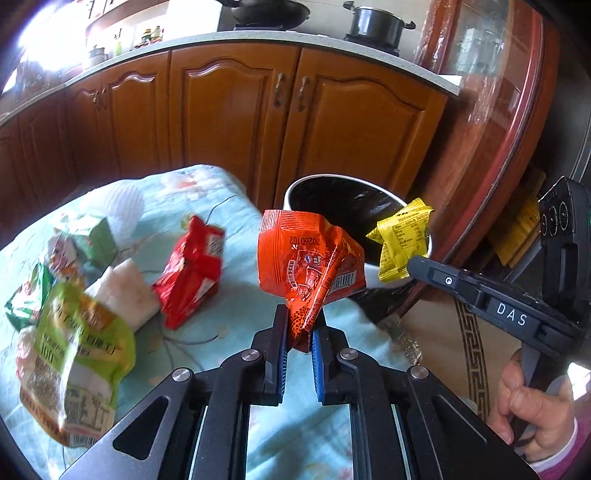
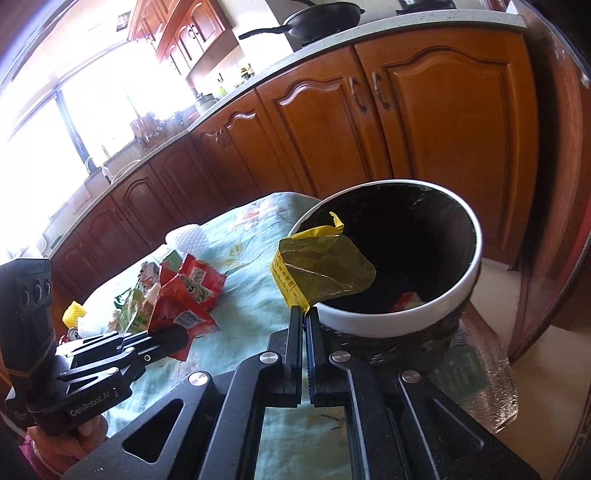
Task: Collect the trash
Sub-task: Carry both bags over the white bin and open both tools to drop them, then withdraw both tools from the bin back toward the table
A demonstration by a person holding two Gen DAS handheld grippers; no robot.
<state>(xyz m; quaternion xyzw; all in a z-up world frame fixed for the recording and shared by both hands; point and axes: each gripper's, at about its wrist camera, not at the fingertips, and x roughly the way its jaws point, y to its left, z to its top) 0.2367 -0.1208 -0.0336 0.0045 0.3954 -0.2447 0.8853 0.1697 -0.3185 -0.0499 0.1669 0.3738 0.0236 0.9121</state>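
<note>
In the left wrist view, the left gripper [image 1: 301, 325] is at the lower centre of the frame, and its jaws are closed on the lower corner of a crumpled orange wrapper [image 1: 303, 258]. The wrapper stands up from the jaws, above the desk [image 1: 229, 218], which is covered with a light blue flowered cloth. Behind the wrapper, at the centre right of the frame, there is the trash bin [image 1: 295, 188] with a white rim and a black inside.

At the right side of the same frame, the right gripper [image 1: 412, 266] comes in from the right edge, held by a hand [image 1: 532, 410]. It is clamped on a yellow wrapper [image 1: 402, 240], which hangs in front of the bin rim.

In the right wrist view, the jaws of the right gripper [image 2: 304, 314] are at the lower centre, pressed together on a corner of the yellow wrapper [image 2: 317, 266]. This wrapper is partly transparent, and it is just in front of the near rim of the trash bin [image 2: 369, 325]. Something red and white lies at the bottom of the bin, but I cannot tell what it is.

More trash lies on the desk at the left of the left wrist view: a red packet [image 1: 192, 269], a green and yellow bag [image 1: 77, 362] and a white crumpled tissue [image 1: 125, 291]. Brown wooden cabinets [image 1: 229, 118] fill the background, and a black pot [image 1: 376, 24] stands on the stove at the upper right.
</note>
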